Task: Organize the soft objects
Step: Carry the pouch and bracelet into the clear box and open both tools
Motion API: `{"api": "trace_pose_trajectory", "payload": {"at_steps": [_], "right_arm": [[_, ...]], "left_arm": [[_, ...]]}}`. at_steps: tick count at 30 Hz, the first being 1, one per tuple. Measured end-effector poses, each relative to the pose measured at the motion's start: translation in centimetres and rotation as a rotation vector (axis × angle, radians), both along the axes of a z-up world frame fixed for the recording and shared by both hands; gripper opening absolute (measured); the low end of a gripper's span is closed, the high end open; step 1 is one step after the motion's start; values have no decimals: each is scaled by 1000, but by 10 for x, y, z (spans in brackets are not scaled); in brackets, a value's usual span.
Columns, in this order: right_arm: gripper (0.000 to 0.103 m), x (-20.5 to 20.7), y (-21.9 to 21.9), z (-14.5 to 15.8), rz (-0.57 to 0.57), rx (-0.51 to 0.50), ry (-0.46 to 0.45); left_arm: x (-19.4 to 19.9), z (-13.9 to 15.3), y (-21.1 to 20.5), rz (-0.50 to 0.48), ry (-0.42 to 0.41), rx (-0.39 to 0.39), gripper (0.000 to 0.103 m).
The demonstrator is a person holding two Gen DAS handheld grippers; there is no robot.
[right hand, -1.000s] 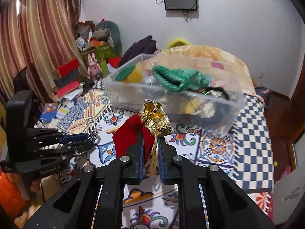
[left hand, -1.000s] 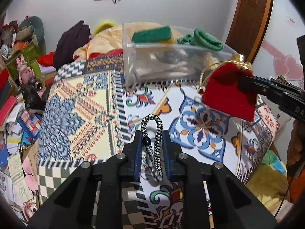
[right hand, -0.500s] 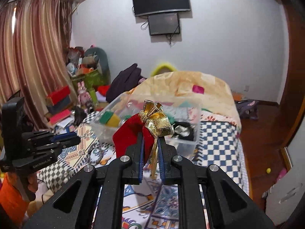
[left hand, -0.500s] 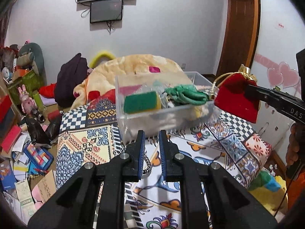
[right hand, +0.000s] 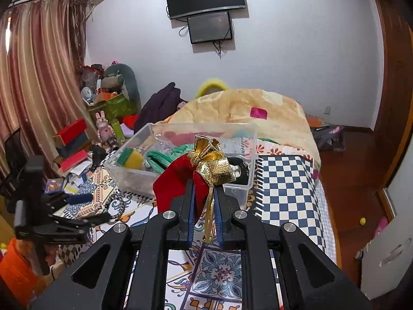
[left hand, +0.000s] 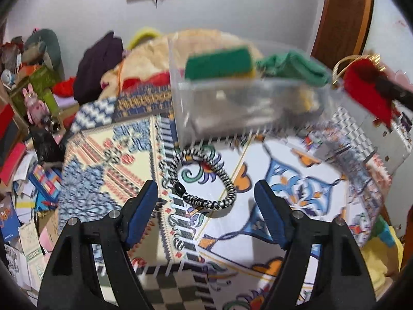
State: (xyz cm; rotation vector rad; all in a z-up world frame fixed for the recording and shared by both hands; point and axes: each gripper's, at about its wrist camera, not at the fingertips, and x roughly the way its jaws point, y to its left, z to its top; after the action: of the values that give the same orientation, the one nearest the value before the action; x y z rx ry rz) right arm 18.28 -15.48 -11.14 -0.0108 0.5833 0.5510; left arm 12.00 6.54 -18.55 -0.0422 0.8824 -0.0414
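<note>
My left gripper [left hand: 206, 196] is open and empty. A black-and-white braided hair tie [left hand: 204, 178] lies loose on the patterned cloth between and just beyond its fingers. My right gripper [right hand: 202, 204] is shut on a red velvet pouch [right hand: 175, 180] with a gold ribbon bow [right hand: 211, 162], held above the cloth just before the clear plastic bin [right hand: 144, 178]. The pouch also shows at the right in the left wrist view [left hand: 366, 87]. The bin [left hand: 245, 113] holds a green-and-yellow sponge [left hand: 219, 62] and green cloth [left hand: 294, 69].
The patterned cloth [left hand: 296, 193] covers a raised surface with a checkered edge [right hand: 284, 180]. A beige blanket heap [right hand: 245, 106] lies behind the bin. Toys, boxes and books clutter the left side [right hand: 74, 139]. My left gripper shows at the left in the right wrist view [right hand: 77, 206].
My left gripper has opened and let go of the hair tie, which now lies on the cloth. The left view has tilted down again. The right gripper still holds the pouch, close to the bin.
</note>
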Motion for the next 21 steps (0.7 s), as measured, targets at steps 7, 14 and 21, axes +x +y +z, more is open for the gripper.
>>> {"api": "trace_pose_trajectory", "payload": {"at_steps": [7,14,21], "right_arm": [[12,4,-9,2,-19,8,-1],[12,7,-15,7,-34,18,-12],[12,15,-19,18,-52,31,-44]], "left_arm": [[12,-11,-5,32,-30,22,61],[-1,-6,-21,-48,-40,42,18],[-19,25,-33,-80,-117,40,18]]}}
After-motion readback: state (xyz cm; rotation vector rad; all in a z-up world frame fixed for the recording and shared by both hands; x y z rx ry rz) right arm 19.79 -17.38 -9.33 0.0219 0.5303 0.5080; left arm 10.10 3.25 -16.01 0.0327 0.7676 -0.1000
